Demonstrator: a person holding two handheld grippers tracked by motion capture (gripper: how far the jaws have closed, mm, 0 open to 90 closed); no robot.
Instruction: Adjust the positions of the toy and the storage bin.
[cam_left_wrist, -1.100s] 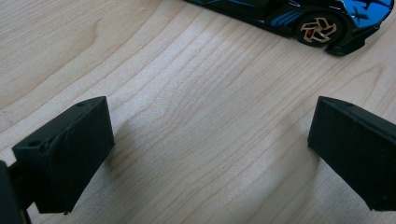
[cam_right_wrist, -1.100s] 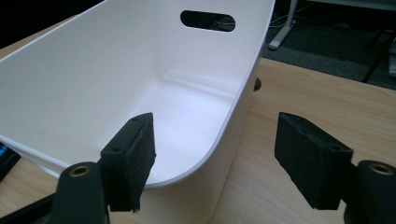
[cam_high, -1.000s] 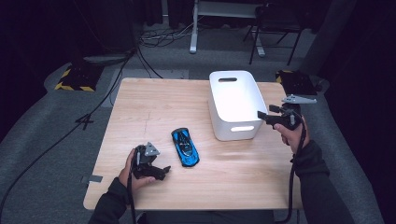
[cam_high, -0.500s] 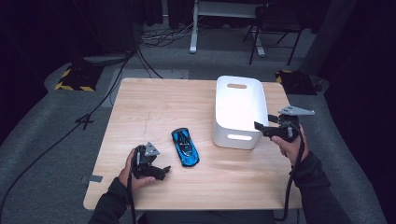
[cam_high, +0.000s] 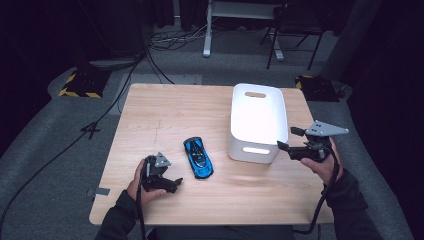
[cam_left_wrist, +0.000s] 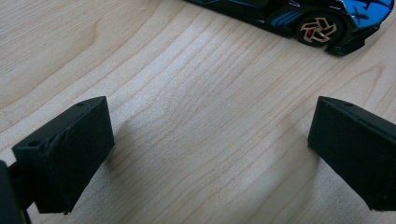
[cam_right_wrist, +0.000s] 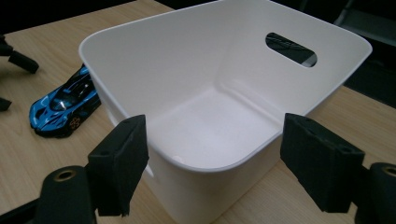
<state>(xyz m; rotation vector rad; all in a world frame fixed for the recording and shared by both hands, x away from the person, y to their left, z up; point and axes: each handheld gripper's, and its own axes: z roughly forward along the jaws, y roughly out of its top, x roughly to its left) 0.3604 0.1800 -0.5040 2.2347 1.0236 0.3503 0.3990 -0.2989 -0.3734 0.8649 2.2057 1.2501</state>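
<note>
Beside the wide-apart, empty fingers of the right gripper (cam_high: 286, 139), a white bin (cam_high: 257, 121) (glossy, handle-slotted)

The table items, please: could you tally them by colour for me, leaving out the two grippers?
Blue: 1, the toy car
White: 1, the bin, nothing inside it
Total: 2 things on the table

White bin (cam_high: 257, 120): smooth glossy plastic. Toy car (cam_high: 198, 157): shiny blue paint. Table (cam_high: 165, 115): pale matt wood.
</note>
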